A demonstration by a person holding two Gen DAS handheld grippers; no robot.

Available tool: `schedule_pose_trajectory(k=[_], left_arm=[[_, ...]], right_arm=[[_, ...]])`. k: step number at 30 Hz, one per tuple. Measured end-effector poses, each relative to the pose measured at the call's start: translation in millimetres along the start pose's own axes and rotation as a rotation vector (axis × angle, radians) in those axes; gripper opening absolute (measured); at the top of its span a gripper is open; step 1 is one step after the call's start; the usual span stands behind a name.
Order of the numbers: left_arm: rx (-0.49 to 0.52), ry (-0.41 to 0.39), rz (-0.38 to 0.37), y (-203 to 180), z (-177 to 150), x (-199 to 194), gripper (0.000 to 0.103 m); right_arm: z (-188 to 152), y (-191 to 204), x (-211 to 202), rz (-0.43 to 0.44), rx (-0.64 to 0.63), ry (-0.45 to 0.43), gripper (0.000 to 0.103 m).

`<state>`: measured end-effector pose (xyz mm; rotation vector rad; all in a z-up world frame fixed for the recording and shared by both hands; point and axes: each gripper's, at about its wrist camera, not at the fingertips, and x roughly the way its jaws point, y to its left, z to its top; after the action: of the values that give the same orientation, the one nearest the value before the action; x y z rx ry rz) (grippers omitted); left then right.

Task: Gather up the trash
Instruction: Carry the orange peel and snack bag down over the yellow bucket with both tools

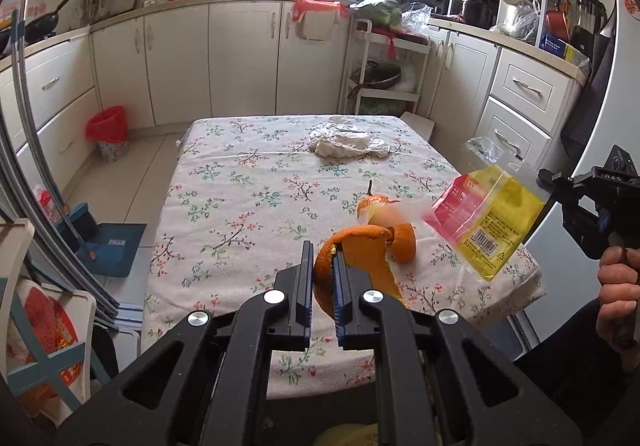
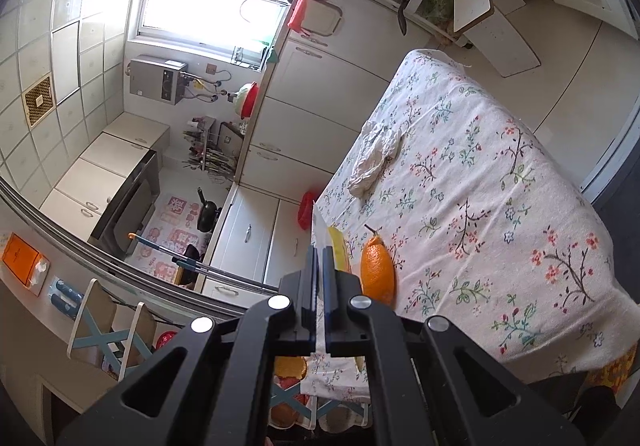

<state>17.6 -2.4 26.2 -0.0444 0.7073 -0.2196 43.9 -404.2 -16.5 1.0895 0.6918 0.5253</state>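
Observation:
My left gripper (image 1: 323,252) is shut on a curled strip of orange peel (image 1: 362,258), held just above the near edge of the floral tablecloth (image 1: 240,182). More orange peel with a stem (image 1: 378,206) lies on the cloth just beyond it. At the right, a hand holds my right gripper (image 1: 550,182), shut on the clear edge of a yellow and red plastic wrapper (image 1: 490,224) that hangs in the air. From the right wrist, the wrapper (image 2: 339,250) shows edge-on between the closed fingers of my right gripper (image 2: 320,252), beside the peel (image 2: 376,272) on the cloth.
A crumpled white tissue (image 1: 348,138) (image 2: 376,158) lies toward the table's far end. A bin with a red liner (image 1: 107,128) stands on the floor at the left by the cabinets. A blue dustpan (image 1: 114,246) sits left of the table.

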Motion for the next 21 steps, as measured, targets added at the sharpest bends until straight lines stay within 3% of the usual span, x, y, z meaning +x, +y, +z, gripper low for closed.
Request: schedule_pose_trajectory(k=[12, 17, 21], left_arm=[[-0.024, 0.043, 0.0, 7.2, -47.4, -36.1, 0.008], [-0.024, 0.059, -0.006, 5.6, -62.3, -43.6, 0.008], [-0.032, 0.073, -0.011, 8.4, -72.6, -49.4, 0.008]], right_arm=[[-55.8, -1.5, -25.4, 0.061, 0.001, 0.109, 0.003], [-96.5, 2.1, -31.1, 0.053, -0.04, 0.213, 0.003], [-137.3, 2.3, -24.3, -0.018, -0.102, 0.348, 0.003]])
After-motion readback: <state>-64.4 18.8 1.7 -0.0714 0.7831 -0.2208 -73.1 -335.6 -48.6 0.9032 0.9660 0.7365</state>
